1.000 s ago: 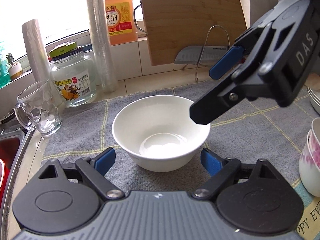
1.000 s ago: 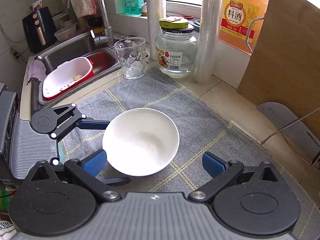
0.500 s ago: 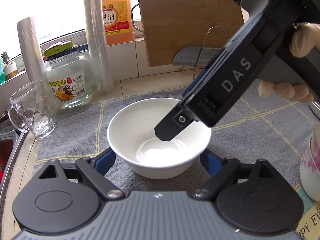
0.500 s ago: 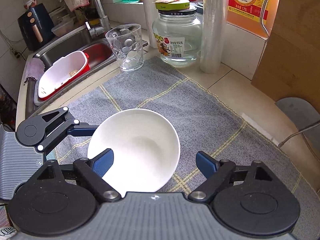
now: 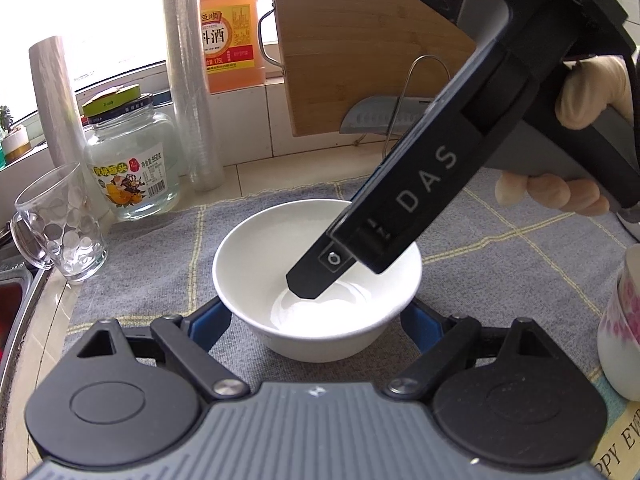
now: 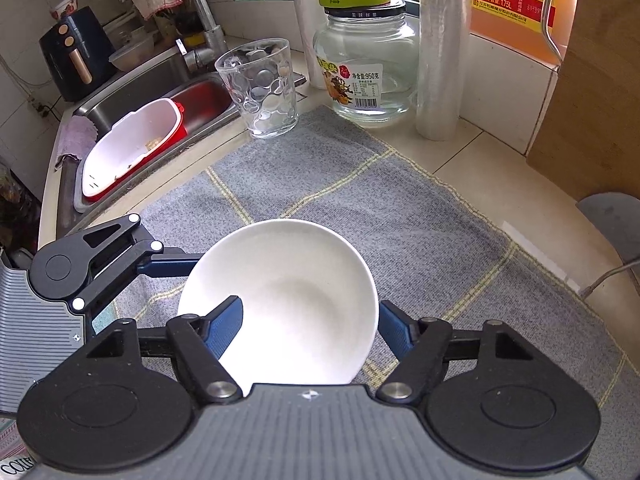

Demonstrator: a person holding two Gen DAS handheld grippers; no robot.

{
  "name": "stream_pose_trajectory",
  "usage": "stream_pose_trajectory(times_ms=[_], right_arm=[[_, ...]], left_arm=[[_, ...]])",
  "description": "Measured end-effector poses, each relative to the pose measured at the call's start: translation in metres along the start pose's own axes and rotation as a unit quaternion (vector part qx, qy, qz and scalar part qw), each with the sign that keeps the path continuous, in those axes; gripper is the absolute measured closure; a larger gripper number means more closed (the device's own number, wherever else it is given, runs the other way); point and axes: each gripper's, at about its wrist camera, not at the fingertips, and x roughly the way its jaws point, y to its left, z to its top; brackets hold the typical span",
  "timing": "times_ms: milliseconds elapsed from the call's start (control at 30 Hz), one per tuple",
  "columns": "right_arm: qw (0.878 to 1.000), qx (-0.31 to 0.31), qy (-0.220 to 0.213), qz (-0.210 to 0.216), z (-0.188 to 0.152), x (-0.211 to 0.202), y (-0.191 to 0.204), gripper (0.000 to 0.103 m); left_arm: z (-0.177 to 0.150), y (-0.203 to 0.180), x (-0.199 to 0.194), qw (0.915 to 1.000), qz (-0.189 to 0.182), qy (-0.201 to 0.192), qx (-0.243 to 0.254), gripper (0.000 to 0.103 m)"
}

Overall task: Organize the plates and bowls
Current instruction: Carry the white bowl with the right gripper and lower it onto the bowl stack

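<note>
A white bowl (image 5: 256, 264) stands upright on the grey mat (image 5: 152, 248); it also shows in the right wrist view (image 6: 304, 288). My left gripper (image 5: 316, 316) is open, with one finger on each side of the bowl's base. My right gripper (image 6: 310, 326) is open and comes down from above: its left finger (image 6: 226, 322) is inside the bowl, its right finger outside the rim. In the left wrist view the right gripper's finger (image 5: 320, 276) reaches down into the bowl. A pink-flowered white bowl stack (image 5: 620, 320) stands at the right edge.
A glass mug (image 5: 60, 224), a glass jar (image 5: 128, 160), rolls of film (image 5: 192, 80), an orange bottle (image 5: 228, 28) and a wooden cutting board (image 5: 360, 40) line the back. A sink with a red-and-white tub (image 6: 132, 148) lies to the left.
My right gripper has come down over the bowl, and one finger has gone inside it. My left gripper has moved closer, with its fingers now beside the bowl's base.
</note>
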Motion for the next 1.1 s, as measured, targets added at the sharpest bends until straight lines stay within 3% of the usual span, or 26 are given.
stream_pose_trajectory(times_ms=[500,1100], right_arm=[[1.0,0.009,-0.005,0.003,-0.004,-0.013,0.005,0.026],[0.999,0.009,-0.036,0.003,-0.045,-0.081,0.036,0.025]], left_arm=[[0.006,-0.007,-0.012,1.0,-0.004,0.006,0.005,0.012],[0.008,-0.053,-0.062,0.9997,-0.024,0.001,0.005,0.012]])
